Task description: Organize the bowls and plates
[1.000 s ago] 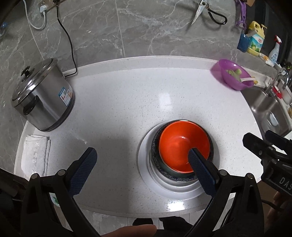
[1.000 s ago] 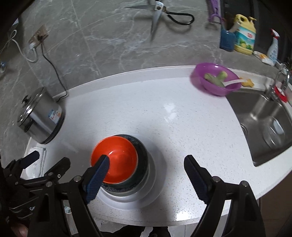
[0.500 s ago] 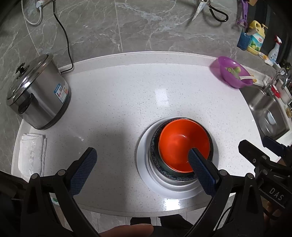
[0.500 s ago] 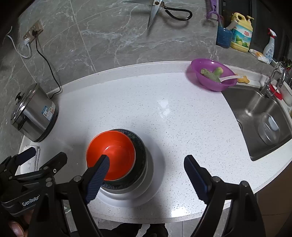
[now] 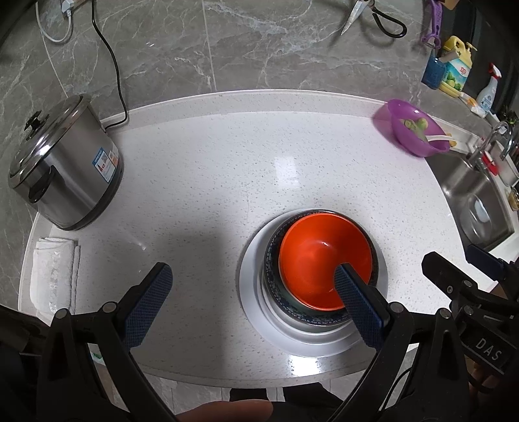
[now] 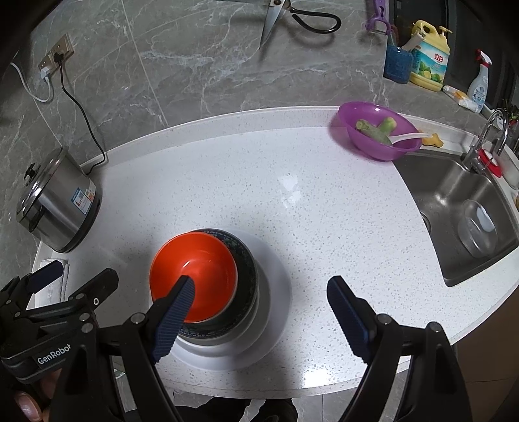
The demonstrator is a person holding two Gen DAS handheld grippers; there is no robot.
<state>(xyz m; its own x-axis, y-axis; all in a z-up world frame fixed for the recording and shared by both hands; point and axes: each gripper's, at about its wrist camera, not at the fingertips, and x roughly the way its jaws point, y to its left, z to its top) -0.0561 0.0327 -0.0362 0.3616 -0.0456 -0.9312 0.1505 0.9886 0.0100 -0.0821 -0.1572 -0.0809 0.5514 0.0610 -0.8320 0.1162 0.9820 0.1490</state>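
Note:
An orange bowl [image 5: 319,256] [image 6: 194,276] sits nested in a dark patterned bowl [image 5: 271,256] [image 6: 246,276], which stands on a white plate [image 5: 251,292] [image 6: 275,292] near the counter's front edge. My left gripper [image 5: 251,282] is open above the counter, empty, its right finger in front of the orange bowl. My right gripper [image 6: 259,292] is open too and holds nothing, with its left finger over the orange bowl. Each gripper shows at the edge of the other's view.
A steel cooker [image 5: 61,168] [image 6: 58,207] and a folded white cloth [image 5: 53,269] are at the left. A purple bowl with vegetable scraps [image 5: 415,130] [image 6: 378,133] sits by the sink [image 6: 460,211] at the right. Bottles [image 6: 428,55] and scissors [image 6: 292,16] are by the wall.
Both grippers have drawn back and up from the stack, which looks smaller and farther now. Nothing on the counter has moved.

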